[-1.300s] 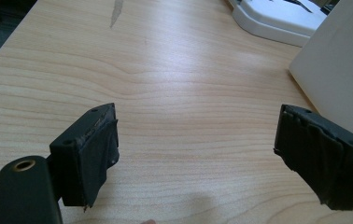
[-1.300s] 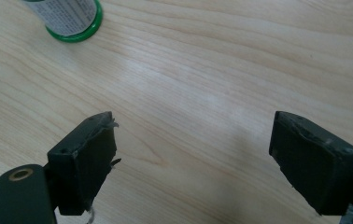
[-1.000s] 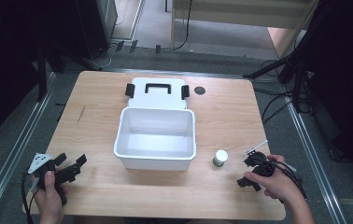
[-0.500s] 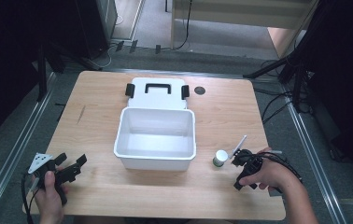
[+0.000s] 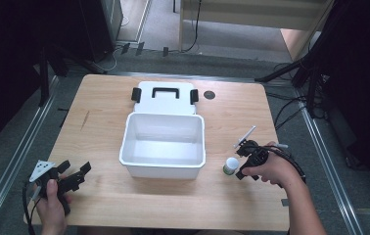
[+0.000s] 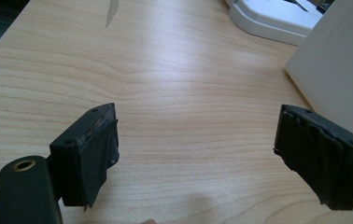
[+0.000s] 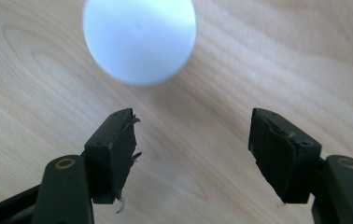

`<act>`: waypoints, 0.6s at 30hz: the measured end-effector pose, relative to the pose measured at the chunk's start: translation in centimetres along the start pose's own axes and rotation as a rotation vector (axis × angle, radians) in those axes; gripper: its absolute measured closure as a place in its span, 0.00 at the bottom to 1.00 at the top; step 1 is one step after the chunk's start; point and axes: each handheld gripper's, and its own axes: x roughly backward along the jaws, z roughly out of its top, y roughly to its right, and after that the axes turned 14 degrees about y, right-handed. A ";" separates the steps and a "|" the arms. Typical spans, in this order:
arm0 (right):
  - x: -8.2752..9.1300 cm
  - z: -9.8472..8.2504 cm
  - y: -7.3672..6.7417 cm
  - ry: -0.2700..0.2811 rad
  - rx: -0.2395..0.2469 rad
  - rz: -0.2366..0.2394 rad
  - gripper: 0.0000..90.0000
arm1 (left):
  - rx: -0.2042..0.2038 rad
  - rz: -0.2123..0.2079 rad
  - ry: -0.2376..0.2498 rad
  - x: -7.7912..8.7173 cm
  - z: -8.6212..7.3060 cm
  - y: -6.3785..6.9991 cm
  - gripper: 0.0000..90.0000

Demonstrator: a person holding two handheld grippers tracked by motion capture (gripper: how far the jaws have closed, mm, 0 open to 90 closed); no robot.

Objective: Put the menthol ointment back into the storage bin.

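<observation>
A small bottle with a round white cap [image 5: 230,165] stands on the wooden table [image 5: 100,122], just right of the open white bin [image 5: 163,147]. My right gripper [image 5: 241,161] is held right beside the bottle and points down at it. In the right gripper view the white cap [image 7: 139,39] lies just ahead of the tips of my right gripper [image 7: 191,140]. Its jaws have just been closing but stand apart with nothing between them. My left gripper [image 5: 78,169] rests near the front left corner, and the left gripper [image 6: 195,149] is wide open over bare wood.
The bin's white lid [image 5: 163,95] with a black handle lies flat behind the bin. A dark round hole [image 5: 209,94] sits in the table beside it. The bin wall [image 6: 338,70] rises close to the right of my left gripper.
The right hand has moved left across the table and a little up, ending beside the bottle, and its jaws have narrowed. The left hand has stayed in place.
</observation>
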 end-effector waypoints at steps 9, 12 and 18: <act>-0.5 2.2 -1.1 0.010 0.015 0.003 0.38 | 0.000 -0.002 -0.002 0.0 0.0 0.0 0.16; -0.8 2.6 -1.3 0.014 0.026 0.001 0.38 | 0.001 -0.002 -0.002 0.0 0.0 0.0 0.16; -1.2 3.4 -1.9 0.029 0.043 0.006 0.46 | 0.003 -0.003 -0.003 0.0 0.0 0.0 0.16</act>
